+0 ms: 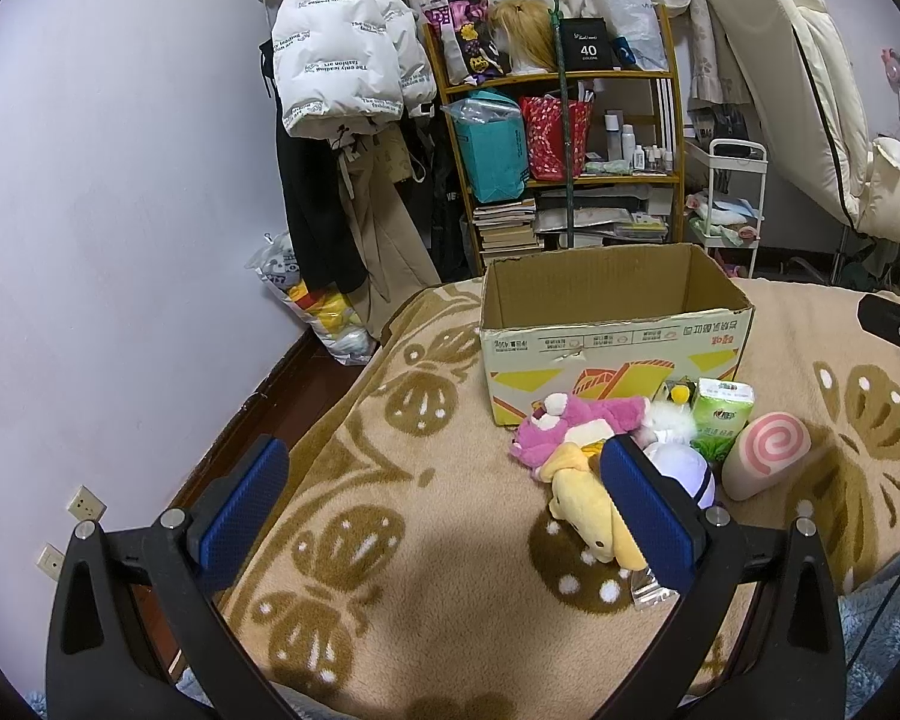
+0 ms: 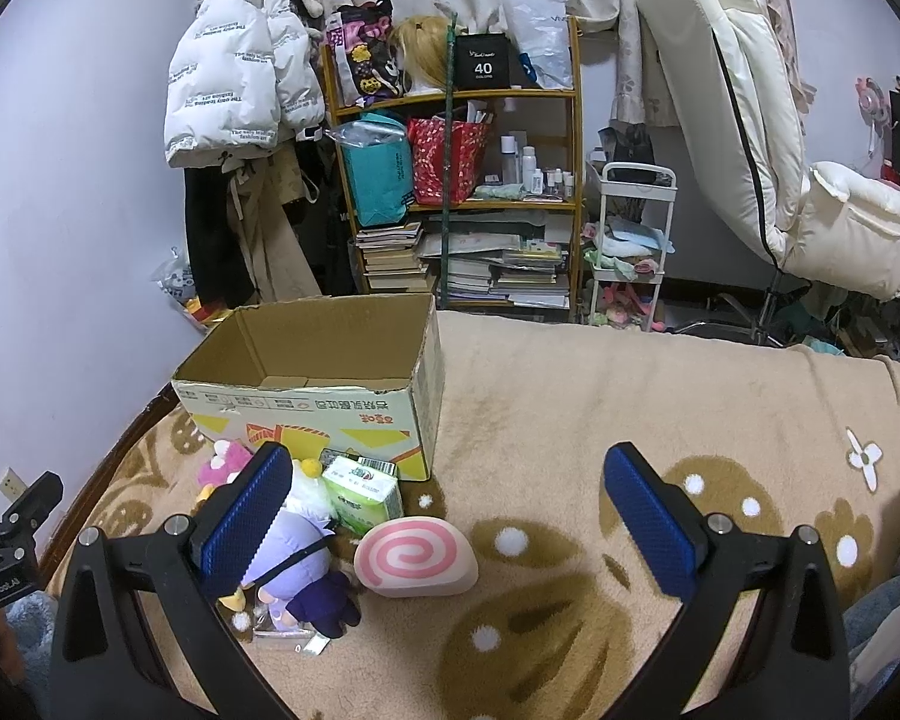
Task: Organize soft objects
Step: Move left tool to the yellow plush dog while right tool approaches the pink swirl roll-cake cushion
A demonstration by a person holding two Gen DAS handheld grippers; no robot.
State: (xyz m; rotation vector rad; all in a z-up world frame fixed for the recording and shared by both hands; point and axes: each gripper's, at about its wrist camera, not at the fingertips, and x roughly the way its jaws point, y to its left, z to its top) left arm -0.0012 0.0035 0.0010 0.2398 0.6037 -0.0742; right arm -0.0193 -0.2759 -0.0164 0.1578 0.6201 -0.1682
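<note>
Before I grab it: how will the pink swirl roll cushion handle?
The swirl roll cushion looks plush, so probably light and squashy under the jaws. It lies on its flat underside on the blanket, so it's unlikely to roll. The fuzzy fabric should grip rather than slip.

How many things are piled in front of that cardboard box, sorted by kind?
Plush toys: 3, the pink plush, the yellow plush and the purple doll
Swirl-roll cushions: 1, the pink swirl cushion
Tissue packs: 1, the green tissue pack
Total: 5, counting only what I can make out
</note>
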